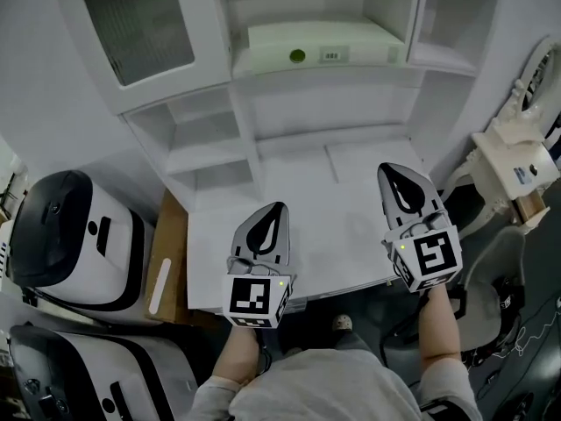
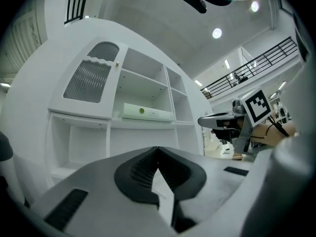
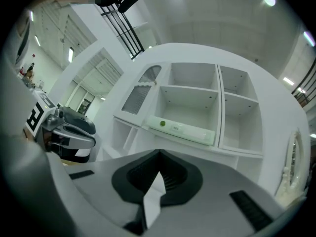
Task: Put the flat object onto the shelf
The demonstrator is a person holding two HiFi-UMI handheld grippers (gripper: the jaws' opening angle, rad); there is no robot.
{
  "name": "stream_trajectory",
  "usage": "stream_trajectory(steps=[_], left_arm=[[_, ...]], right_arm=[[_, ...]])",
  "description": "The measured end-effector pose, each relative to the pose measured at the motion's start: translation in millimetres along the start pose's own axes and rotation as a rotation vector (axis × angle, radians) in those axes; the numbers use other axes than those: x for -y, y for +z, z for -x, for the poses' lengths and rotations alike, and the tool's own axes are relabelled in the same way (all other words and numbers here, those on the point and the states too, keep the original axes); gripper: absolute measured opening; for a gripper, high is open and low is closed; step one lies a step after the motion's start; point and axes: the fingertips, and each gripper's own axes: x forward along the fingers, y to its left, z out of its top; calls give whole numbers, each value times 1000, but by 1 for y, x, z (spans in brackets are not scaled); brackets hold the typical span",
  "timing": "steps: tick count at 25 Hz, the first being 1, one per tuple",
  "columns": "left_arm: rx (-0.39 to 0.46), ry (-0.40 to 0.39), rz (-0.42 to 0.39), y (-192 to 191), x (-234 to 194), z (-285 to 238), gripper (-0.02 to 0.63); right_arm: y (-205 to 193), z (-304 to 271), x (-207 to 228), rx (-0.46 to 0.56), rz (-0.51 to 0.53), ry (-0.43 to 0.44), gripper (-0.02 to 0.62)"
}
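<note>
We held the left gripper [image 1: 275, 215] and right gripper [image 1: 393, 181] before the white shelf unit [image 1: 248, 121], jaws pressed together, empty; the flat object [image 1: 320, 49] lay on its middle shelf.

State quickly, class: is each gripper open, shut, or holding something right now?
Left gripper: shut, jaws together, holding nothing.
Right gripper: shut, jaws together, holding nothing.
</note>
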Motion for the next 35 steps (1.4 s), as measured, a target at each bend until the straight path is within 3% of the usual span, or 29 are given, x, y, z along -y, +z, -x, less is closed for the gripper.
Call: stream_trajectory(steps=[18, 35], left_arm=[[-1, -128, -12, -2, 40, 34, 15], [3, -134, -19, -1, 39, 52, 15]], right_arm=[[-47, 93, -43, -81, -185, -99, 9], [-47, 101, -72, -73, -227, -76, 9]])
